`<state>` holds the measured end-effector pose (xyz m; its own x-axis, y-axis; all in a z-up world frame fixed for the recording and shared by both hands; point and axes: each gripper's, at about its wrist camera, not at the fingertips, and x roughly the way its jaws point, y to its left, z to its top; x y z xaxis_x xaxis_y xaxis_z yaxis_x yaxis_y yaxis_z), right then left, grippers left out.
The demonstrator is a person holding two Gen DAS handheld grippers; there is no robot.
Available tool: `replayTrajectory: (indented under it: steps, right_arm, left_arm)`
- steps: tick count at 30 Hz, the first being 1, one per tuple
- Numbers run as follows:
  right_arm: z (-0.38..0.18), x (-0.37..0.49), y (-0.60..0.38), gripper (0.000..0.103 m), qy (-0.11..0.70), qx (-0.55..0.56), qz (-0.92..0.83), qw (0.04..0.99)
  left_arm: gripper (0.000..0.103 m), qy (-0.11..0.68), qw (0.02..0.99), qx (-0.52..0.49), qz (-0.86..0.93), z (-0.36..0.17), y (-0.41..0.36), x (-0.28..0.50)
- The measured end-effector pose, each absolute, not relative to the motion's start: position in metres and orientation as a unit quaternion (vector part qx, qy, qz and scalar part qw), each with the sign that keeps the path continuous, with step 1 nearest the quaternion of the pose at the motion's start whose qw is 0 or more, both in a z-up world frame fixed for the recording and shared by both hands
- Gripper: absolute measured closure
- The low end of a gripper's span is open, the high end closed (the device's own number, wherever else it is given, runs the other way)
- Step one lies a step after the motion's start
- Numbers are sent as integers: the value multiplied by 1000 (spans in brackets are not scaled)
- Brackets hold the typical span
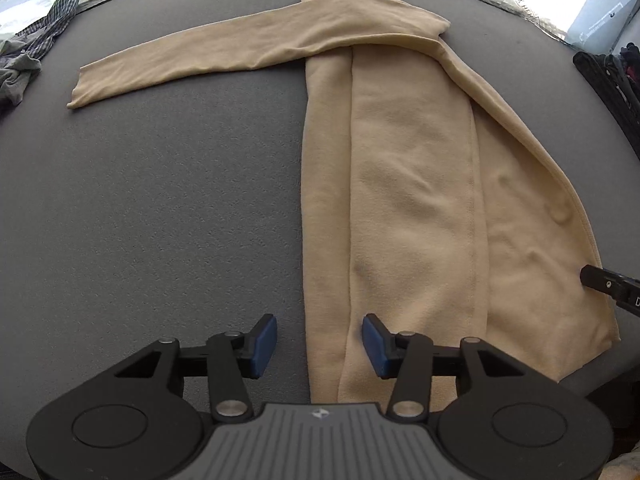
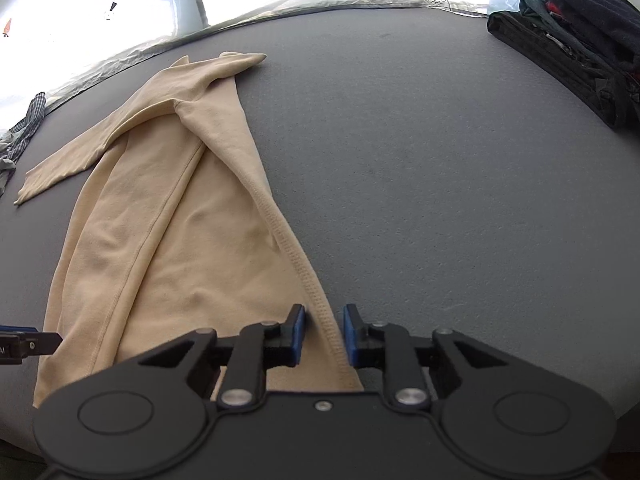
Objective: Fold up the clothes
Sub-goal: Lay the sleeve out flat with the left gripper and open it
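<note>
- the tan top (image 1: pixel 412 184) lies on the gray tabletop (image 1: pixel 160 220), long way toward 12 o'clock.
- our left gripper (image 1: pixel 319 346) gapes wide over its near edge, holding nothing.
- our right gripper (image 2: pixel 325 334) straddles the hem, jaws apart.

Long-sleeved beige knit top (image 1: pixel 416 184) lies on the grey felt table (image 1: pixel 160 208), checked crumpled cloth (image 1: pixel 44 36) far left, dark folded clothes pile (image 2: pixel 576 56) far right.

Beige sweater (image 1: pixel 412 184), grey table (image 1: pixel 160 200), checked cloth (image 1: pixel 52 24).
</note>
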<state>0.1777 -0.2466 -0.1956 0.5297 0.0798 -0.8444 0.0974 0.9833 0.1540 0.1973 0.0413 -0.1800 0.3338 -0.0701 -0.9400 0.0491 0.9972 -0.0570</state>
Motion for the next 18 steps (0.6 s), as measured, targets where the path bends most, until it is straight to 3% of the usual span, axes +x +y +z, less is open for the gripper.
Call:
replayTrajectory:
  steps: [9,18]
  right_arm:
    - [-184,176,-258,98,468,183,88,860]
    - [-191,185,-226,99,487,198,168,834]
  left_arm:
    - [46,572,820,-17,-20,-183,39,196]
    - [44,570,821,-19,-21,-184,40,195]
